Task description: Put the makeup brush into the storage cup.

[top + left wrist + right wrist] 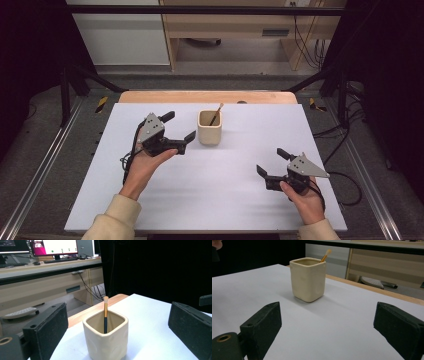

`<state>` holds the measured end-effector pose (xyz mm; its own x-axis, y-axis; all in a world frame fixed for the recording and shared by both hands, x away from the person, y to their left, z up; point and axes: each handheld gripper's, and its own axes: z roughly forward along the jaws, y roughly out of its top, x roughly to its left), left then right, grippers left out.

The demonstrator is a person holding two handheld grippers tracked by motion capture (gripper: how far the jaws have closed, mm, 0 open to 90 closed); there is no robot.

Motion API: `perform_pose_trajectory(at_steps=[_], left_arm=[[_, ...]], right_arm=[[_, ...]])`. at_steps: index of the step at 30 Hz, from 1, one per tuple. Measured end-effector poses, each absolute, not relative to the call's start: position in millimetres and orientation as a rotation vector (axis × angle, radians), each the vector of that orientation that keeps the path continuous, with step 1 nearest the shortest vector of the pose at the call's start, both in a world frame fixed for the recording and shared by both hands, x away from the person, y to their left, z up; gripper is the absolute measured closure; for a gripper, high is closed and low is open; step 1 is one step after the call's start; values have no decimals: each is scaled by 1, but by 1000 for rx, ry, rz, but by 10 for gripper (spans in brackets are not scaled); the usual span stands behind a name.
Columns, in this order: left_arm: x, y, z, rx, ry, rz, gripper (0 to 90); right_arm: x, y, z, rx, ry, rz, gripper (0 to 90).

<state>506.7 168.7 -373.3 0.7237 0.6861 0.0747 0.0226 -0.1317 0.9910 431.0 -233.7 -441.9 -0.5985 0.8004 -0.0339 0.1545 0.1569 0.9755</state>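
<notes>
A cream square cup [209, 127] stands upright on the white table sheet [230, 200], a little behind the middle. A slim brush [216, 114] with a black and gold handle leans inside it, pale tip up. The left gripper [180, 126] is open just left of the cup, its jaws wide apart and pointing toward it, nothing between them. In the left gripper view the cup [106, 338] and brush [105, 317] sit close ahead. The right gripper [271, 161] is open at the front right, well away from the cup [308, 278], and empty.
A wooden table edge [207, 97] runs behind the white sheet. Metal frame rails [35, 170] flank the table. Beyond it stands a desk [45, 282] with monitors and a keyboard. Cables [345, 180] trail from the right gripper over the right edge.
</notes>
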Motion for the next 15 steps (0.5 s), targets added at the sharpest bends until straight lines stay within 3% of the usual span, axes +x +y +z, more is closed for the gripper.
perform_pose_trajectory(at_steps=[15], left_arm=[[494,184,-381,1625,574,635,21]], right_arm=[[431,-234,-442,910,1870,1469,81]])
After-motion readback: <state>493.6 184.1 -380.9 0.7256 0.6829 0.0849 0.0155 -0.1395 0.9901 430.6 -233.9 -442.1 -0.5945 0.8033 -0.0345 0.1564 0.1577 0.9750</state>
